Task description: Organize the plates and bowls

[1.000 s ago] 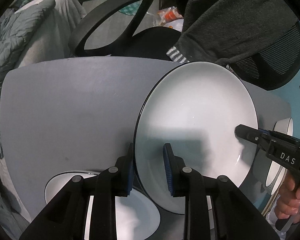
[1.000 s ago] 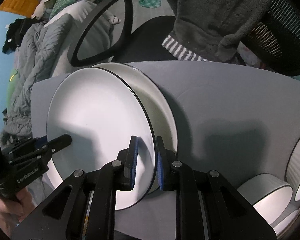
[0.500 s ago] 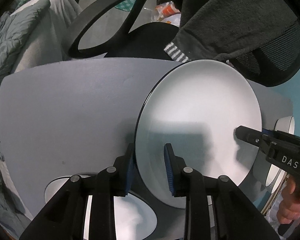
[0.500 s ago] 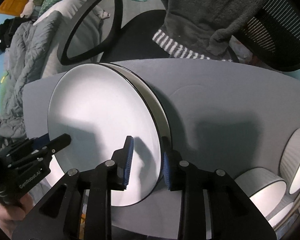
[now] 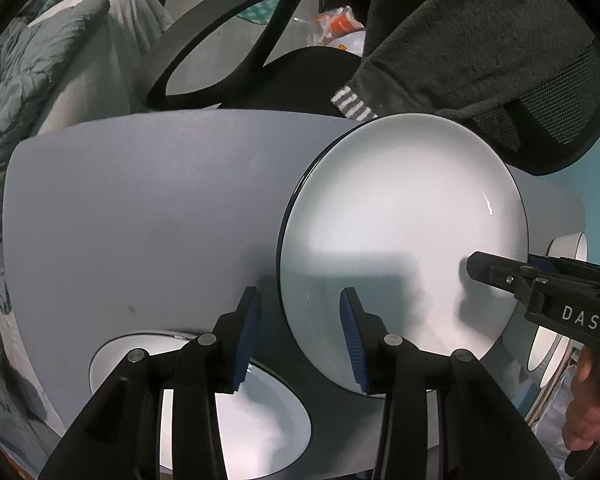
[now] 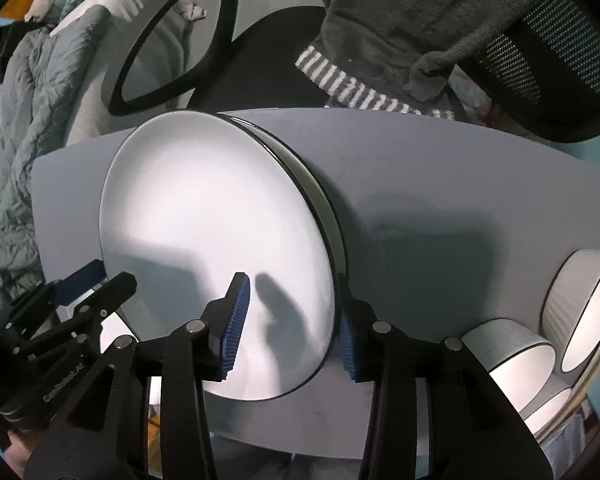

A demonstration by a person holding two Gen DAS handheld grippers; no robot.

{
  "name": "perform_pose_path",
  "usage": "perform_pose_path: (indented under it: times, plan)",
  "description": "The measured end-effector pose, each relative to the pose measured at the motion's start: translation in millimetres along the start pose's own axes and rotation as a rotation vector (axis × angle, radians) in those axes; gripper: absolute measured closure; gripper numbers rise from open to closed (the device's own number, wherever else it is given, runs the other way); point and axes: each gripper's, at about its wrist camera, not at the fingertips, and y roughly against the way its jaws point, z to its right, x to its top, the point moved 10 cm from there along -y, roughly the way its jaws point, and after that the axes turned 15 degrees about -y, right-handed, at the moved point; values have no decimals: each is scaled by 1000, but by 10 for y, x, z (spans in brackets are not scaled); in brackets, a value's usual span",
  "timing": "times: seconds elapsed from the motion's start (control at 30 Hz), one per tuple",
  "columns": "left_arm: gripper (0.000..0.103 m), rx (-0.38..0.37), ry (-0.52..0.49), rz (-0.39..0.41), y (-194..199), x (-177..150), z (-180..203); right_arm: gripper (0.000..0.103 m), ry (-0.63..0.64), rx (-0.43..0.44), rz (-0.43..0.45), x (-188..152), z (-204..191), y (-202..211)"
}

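Left gripper [image 5: 299, 332] stands wide open astride the near rim of a white plate [image 5: 404, 240], its pads apart from it; the plate sits toward the grey table's [image 5: 140, 208] right side, another plate [image 5: 236, 412] at the near edge.

Right gripper [image 6: 290, 326] gapes likewise around the plate [image 6: 204, 224], bowls [image 6: 512, 354] by the table's [image 6: 440, 184] right edge.
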Motion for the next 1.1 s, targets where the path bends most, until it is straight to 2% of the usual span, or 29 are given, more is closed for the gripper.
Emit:
perform_pose_path:
  times: [0.23, 0.3, 0.33, 0.4, 0.47, 0.63, 0.7, 0.93, 1.1]
  plan:
    - [62, -8, 32, 23, 53, -78, -38, 63, 50, -57, 24, -51, -10, 15]
    - [62, -9, 41, 29, 71, -93, -56, 60, 72, -93, 49, -57, 2, 28]
    - [61, -10, 44, 31, 79, -98, -62, 51, 83, -123, 68, -54, 20, 37]
    - [61, -7, 44, 36, 94, -115, -66, 51, 111, -163, 112, -42, 27, 57]
    - [61, -2, 38, 38, 109, -124, -56, 51, 115, -140, 112, -59, 0, 46]
    - [60, 24, 23, 49, 189, -168, -50, 51, 134, -154, 147, -108, 7, 82]
    - [55, 39, 17, 63, 251, -202, -49, 51, 137, -153, 161, -145, 5, 131]
    - [50, 87, -16, 104, 488, -381, -36, 51, 161, -150, 225, -261, -45, 317]
    - [41, 112, -24, 147, 664, -503, -24, 44, 186, -142, 261, -337, -73, 430]
